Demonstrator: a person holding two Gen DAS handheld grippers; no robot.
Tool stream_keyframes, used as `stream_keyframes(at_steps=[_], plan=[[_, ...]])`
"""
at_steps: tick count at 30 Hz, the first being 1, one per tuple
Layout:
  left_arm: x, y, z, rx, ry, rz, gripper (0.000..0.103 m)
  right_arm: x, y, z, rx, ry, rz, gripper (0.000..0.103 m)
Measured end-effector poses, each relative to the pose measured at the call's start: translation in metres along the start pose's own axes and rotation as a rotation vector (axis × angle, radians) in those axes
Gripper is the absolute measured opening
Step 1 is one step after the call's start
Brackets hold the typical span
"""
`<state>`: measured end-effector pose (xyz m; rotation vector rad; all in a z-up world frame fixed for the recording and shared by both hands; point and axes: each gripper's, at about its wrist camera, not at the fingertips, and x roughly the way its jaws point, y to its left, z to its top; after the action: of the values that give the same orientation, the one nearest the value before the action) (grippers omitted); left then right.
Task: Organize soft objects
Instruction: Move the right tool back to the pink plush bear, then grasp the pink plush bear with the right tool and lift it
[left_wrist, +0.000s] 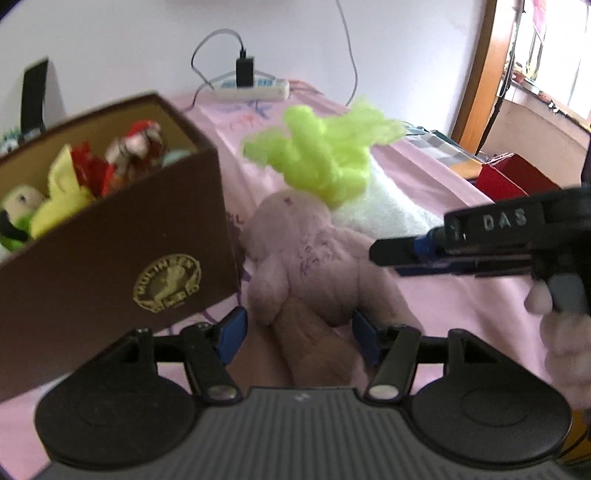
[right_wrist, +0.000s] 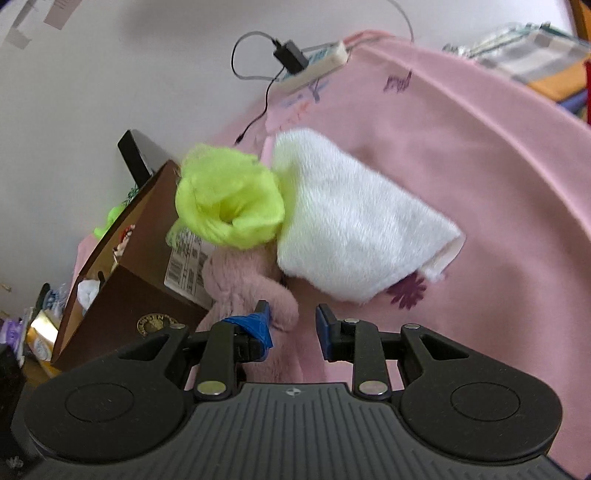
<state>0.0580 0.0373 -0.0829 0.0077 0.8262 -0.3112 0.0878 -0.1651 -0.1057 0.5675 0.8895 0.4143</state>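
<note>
A pink plush toy (left_wrist: 295, 254) lies on the pink sheet beside a brown box (left_wrist: 110, 258) that holds several soft toys. A lime-green fluffy piece (left_wrist: 325, 155) and a white plush cloth (left_wrist: 384, 210) lie just behind it. My left gripper (left_wrist: 297, 328) is open, its blue pads either side of the plush's lower end. My right gripper (right_wrist: 293, 317) is open just above the pink plush (right_wrist: 243, 291), with the white cloth (right_wrist: 351, 225) and green piece (right_wrist: 229, 203) ahead. The right gripper also shows in the left wrist view (left_wrist: 391, 254), side-on.
A power strip (left_wrist: 251, 88) with a black charger and cables lies at the far edge by the wall. Red boxes (left_wrist: 513, 177) and folded fabrics sit at the right. The brown box (right_wrist: 122, 280) stands left of the toys.
</note>
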Motion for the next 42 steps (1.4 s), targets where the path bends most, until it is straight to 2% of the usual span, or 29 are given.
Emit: stream_keyframes(at_steps=[8, 13, 15, 16, 21, 32, 42], plan=[[0.016, 0.011, 0.002, -0.054, 0.012, -0.085, 0.067, 0.016, -0.018, 0.007, 0.114, 0.047, 0.078, 0.014], [0.02, 0.0, 0.001, -0.011, -0.003, -0.057, 0.066, 0.018, -0.019, 0.007, 0.135, 0.06, 0.098, 0.014], [0.02, -0.006, 0.0, 0.009, -0.005, -0.044, 0.063, 0.018, -0.021, 0.006, 0.149, 0.073, 0.116, 0.013], [0.02, -0.007, 0.0, 0.014, -0.006, -0.045, 0.057, 0.017, -0.023, 0.006, 0.159, 0.083, 0.132, 0.013], [0.014, -0.01, -0.001, 0.016, -0.01, -0.04, 0.051, 0.009, -0.026, 0.001, 0.176, 0.124, 0.199, 0.014], [-0.031, -0.024, -0.009, 0.035, -0.08, -0.039, 0.049, -0.03, -0.002, -0.012, 0.072, 0.078, 0.244, 0.012], [-0.084, -0.036, -0.003, 0.067, -0.223, -0.022, 0.049, -0.068, 0.028, -0.008, 0.0, -0.027, 0.312, 0.012]])
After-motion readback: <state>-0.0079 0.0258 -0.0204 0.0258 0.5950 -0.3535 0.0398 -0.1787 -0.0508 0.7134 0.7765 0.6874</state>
